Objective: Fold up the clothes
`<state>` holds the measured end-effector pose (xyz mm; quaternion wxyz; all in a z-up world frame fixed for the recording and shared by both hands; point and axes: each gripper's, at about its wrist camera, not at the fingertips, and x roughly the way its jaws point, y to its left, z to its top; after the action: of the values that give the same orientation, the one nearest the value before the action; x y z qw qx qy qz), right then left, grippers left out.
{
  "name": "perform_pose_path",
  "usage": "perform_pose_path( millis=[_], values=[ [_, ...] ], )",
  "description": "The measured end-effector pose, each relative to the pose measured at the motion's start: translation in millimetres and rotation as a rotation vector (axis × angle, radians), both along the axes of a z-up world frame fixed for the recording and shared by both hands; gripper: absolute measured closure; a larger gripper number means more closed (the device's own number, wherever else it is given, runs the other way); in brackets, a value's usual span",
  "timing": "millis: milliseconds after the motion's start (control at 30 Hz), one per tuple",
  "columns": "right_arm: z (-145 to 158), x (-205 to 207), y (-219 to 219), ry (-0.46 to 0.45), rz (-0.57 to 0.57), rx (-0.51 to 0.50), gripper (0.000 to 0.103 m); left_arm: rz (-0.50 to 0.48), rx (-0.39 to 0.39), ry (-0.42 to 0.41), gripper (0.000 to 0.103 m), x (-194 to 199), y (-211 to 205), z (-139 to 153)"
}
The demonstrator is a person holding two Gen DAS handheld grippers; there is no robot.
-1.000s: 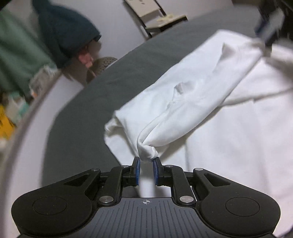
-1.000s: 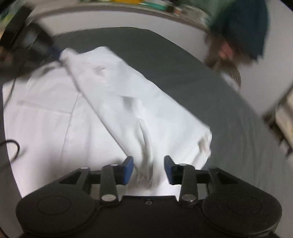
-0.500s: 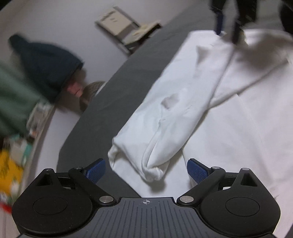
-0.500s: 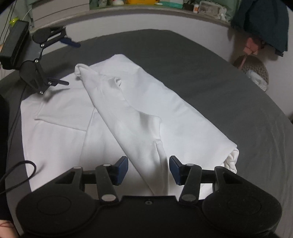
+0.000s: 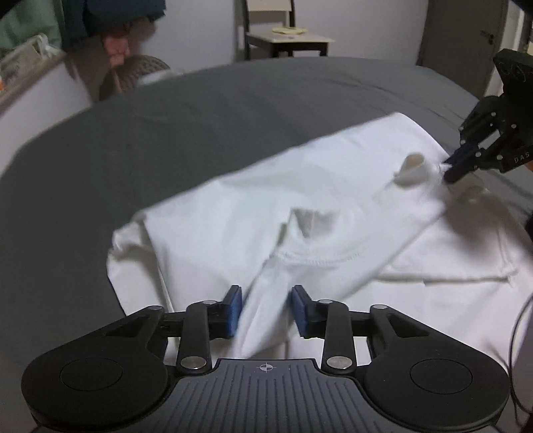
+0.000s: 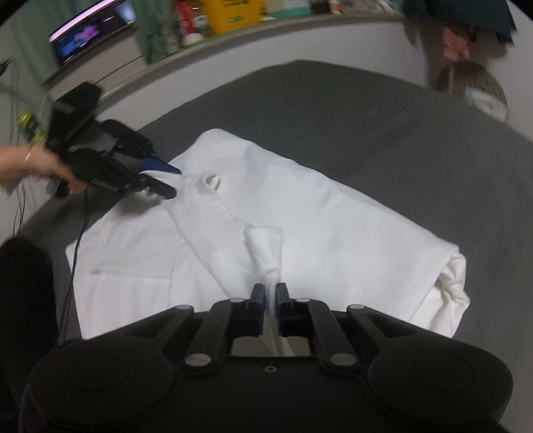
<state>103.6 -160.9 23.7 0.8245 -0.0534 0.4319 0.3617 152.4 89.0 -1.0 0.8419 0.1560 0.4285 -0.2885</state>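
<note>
The right claw [image 6: 270, 293] is pinching a peak of the white shirt [image 6: 299, 213] on the grey bed [image 6: 366, 110]; the left claw [image 5: 266, 311] is closing, fabric between its pads, not yet gripped (blurred). If only one side holds, the fold could be skewing. The shirt's long axis is running diagonally toward the bed's far edge.

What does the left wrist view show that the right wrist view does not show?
Only the left wrist view shows a chair and a door. Only the right wrist view shows a lit screen, a cluttered shelf and the person's hand. Both show the white garment on the grey bed, a woven basket, and both grippers at the cloth.
</note>
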Motion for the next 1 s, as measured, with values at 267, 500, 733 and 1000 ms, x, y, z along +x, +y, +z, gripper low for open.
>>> perform_pose_path(
  millis=[267, 500, 733, 1000],
  values=[
    [-6.5, -66.3, 17.2, -0.119, 0.28, -0.224, 0.097, -0.198, 0.106, -0.103, 0.086, -63.4, 9.3, -3.9],
    [-18.1, -91.8, 30.3, -0.226, 0.279, -0.377, 0.09, -0.238, 0.284, -0.256, 0.066, -91.7, -7.6, -6.6],
    [-14.1, -96.0, 39.6, -0.269, 0.282, -0.43, 0.079, -0.208, 0.3, -0.302, 0.046, -83.1, -11.8, -1.3],
    [25.6, -26.8, -14.2, -0.153, -0.09, -0.064, 0.053, 0.132, -0.064, -0.091, 0.021, -17.6, 40.9, 25.7]
  ],
)
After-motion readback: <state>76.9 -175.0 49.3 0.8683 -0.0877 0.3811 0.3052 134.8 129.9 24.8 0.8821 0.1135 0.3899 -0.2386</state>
